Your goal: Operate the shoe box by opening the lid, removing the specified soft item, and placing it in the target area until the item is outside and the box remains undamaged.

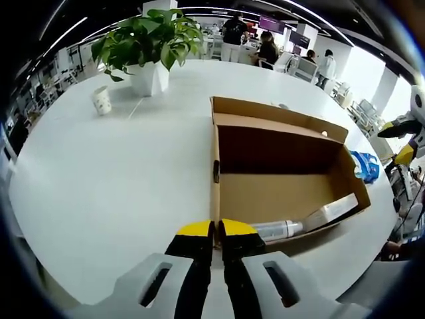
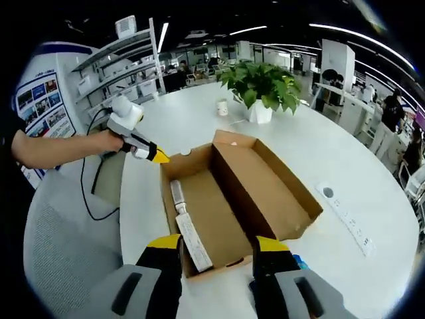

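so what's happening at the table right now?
A person holds a tool in each hand over a white table. The cardboard box lies open, and a tube rests inside along one wall. The left tool is shut, near the box's edge; the right tool is open, hovering at the box's near end. Nothing is gripped yet. A potted plant and a cup stand farther back.

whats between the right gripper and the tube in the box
In the right gripper view, the right gripper hangs open over the shoe box's near wall; past it, bare cardboard floor up to the tube.
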A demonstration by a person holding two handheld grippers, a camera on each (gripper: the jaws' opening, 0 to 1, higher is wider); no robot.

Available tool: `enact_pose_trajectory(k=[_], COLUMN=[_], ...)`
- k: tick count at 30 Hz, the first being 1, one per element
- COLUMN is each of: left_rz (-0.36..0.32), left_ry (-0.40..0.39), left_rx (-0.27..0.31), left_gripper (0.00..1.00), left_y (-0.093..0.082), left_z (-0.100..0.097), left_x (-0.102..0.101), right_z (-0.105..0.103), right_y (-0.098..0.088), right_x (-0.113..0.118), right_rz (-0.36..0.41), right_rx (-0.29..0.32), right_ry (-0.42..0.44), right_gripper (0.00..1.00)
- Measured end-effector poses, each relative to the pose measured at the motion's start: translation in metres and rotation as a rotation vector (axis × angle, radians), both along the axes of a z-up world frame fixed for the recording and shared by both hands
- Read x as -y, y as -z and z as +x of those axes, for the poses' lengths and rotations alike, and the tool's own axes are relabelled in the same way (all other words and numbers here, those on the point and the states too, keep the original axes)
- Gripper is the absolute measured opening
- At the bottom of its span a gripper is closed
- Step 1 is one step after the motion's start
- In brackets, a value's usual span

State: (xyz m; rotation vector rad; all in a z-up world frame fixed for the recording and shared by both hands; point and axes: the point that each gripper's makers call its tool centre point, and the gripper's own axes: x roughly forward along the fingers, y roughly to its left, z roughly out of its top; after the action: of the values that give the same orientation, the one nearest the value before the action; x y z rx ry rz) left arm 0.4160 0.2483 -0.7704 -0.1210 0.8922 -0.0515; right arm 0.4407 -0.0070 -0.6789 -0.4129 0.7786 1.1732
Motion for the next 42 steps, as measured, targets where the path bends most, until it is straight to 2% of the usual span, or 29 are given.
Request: enact_pose_trajectory(k=[9, 12, 26, 37, 42], left_rz=[-0.001, -0.002, 0.002, -0.001, -0.001], left_ry=[-0.002, -0.003, -0.004, -0.006, -0.007], left_rx=[0.000, 0.000, 0.001, 0.000, 0.000], left_gripper=[0.01, 0.01, 0.01, 0.01, 0.01], left_y=[0.000, 0.000, 0.002, 0.001, 0.002], left_z=[0.000, 0.000, 0.001, 0.000, 0.000], left_x=[0.000, -0.001, -0.002, -0.001, -0.001], right_z=[-0.010, -0.013, -0.019, -0.024, -0.026], right_y=[0.014, 0.024, 0.075, 0.108, 0.119], right_x=[-0.029, -0.034, -0.030, -0.032, -0.032], right_rz=[-0.025, -0.057, -0.221, -0.280, -0.298], right_rx=[-0.012, -0.003, 0.022, -0.007, -0.013], right_ry=[-0.105, -0.156, -0.352, -0.423, -0.431], right_gripper=[0.40, 0.40, 0.37, 0.33, 0.27])
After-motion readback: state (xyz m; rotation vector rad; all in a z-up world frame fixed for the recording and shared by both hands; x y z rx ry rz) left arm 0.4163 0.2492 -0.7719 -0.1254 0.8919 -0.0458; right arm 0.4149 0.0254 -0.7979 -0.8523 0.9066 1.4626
